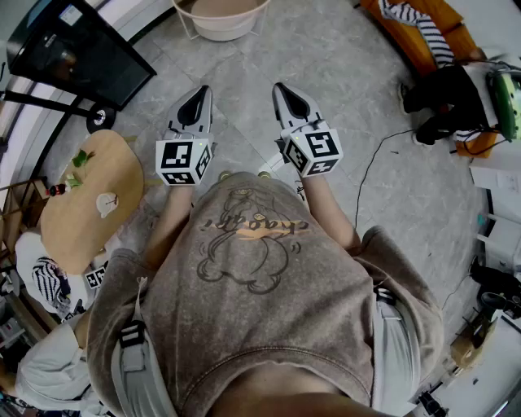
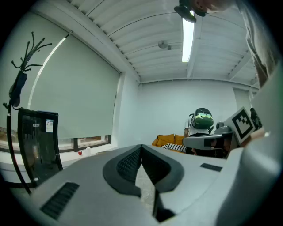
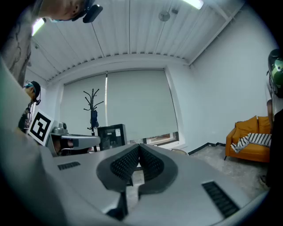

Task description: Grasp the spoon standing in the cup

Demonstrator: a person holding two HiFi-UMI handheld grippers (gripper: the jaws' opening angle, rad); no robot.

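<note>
Both grippers are held out in front of the person's chest, over the grey floor. My left gripper (image 1: pixel 196 95) is shut, its dark pads meeting with nothing between them (image 2: pixel 141 149). My right gripper (image 1: pixel 288 89) is shut and empty too (image 3: pixel 139 148). To the far left stands an oval wooden table (image 1: pixel 85 220). On it sits a small white cup-like thing (image 1: pixel 107 204), well away from both grippers. No spoon can be made out in it at this size. Neither gripper view shows the table.
A white tub (image 1: pixel 221 18) stands on the floor ahead. A black screen (image 1: pixel 73 49) leans at the back left, and an orange sofa (image 1: pixel 423 32) is at the back right. A cable (image 1: pixel 370 167) runs across the floor. A green plant (image 1: pixel 79 159) is on the table.
</note>
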